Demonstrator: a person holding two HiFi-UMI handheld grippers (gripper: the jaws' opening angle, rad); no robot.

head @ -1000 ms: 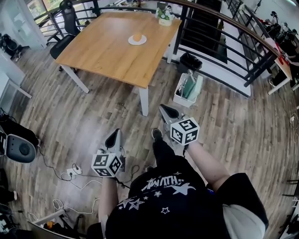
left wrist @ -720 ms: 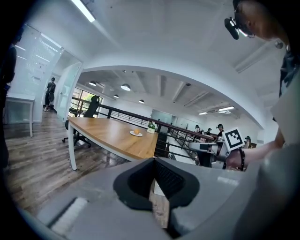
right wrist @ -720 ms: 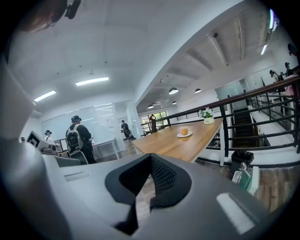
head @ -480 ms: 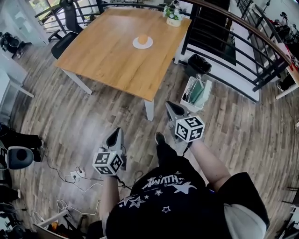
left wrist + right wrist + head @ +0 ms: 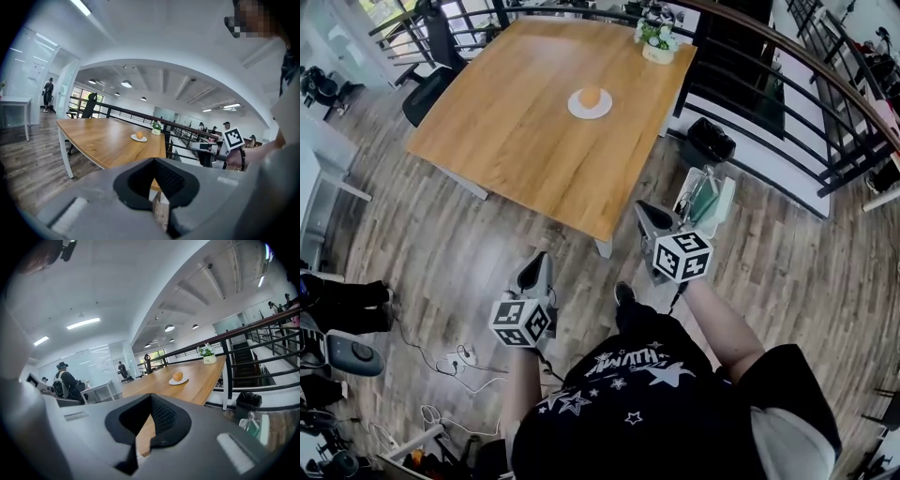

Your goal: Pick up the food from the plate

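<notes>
An orange round piece of food (image 5: 591, 95) lies on a small white plate (image 5: 602, 111) on the far half of the wooden table (image 5: 525, 122). Both grippers hang over the floor on the near side of the table, well short of the plate. My left gripper (image 5: 535, 268) points at the table's near edge, shut and empty. To its right my right gripper (image 5: 646, 213) is beside the table's near corner, also shut and empty. The food (image 5: 139, 135) shows far off in the left gripper view, and the food (image 5: 177, 376) on its plate (image 5: 179, 381) in the right gripper view.
A potted plant (image 5: 657, 42) stands at the table's far right corner. A white bin (image 5: 707, 201) and a black bag (image 5: 709, 141) sit on the floor by the black railing (image 5: 787, 84). An office chair (image 5: 427, 89) stands left of the table. Cables (image 5: 455, 359) lie at lower left.
The table and plate have slid lower and nearer in the head view as the person walks forward. Both grippers stay shut and have come closer to the table's near edge.
</notes>
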